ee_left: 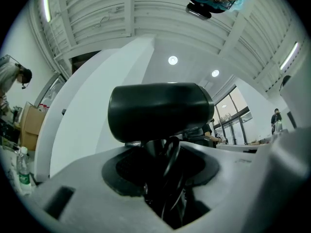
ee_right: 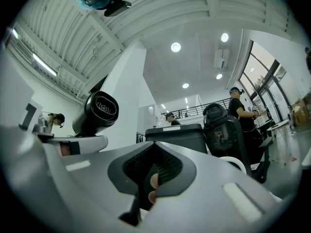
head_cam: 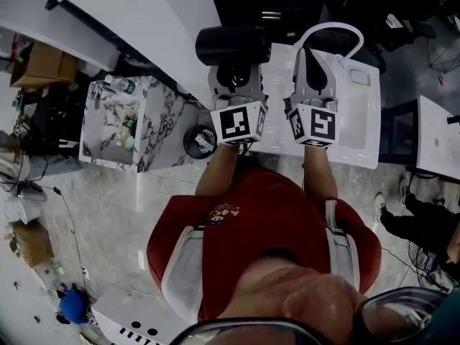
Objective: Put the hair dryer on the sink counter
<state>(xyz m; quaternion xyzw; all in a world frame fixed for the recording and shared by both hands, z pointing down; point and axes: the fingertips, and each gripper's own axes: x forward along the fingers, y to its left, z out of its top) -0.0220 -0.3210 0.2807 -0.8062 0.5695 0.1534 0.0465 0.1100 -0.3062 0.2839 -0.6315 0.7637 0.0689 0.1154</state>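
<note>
The black hair dryer (head_cam: 233, 45) is held up in the air, its barrel lying crosswise above my left gripper (head_cam: 235, 74). In the left gripper view the barrel (ee_left: 160, 111) fills the middle, and the left gripper (ee_left: 163, 169) is shut on the dryer's handle and looped cord. The dryer (ee_right: 95, 111) also shows at the left of the right gripper view. My right gripper (head_cam: 314, 57) hangs over the white sink counter (head_cam: 359, 131) with its jaws together and nothing in them; in its own view the right gripper (ee_right: 153, 174) looks the same.
A curved white faucet (head_cam: 332, 27) rises at the counter's far side. A marble-patterned stand (head_cam: 154, 131) with bottles is at the left, and a round black bin (head_cam: 199, 141) sits beside the counter. A white wall panel (head_cam: 165, 27) runs behind. Someone's legs (head_cam: 420, 221) are at the right.
</note>
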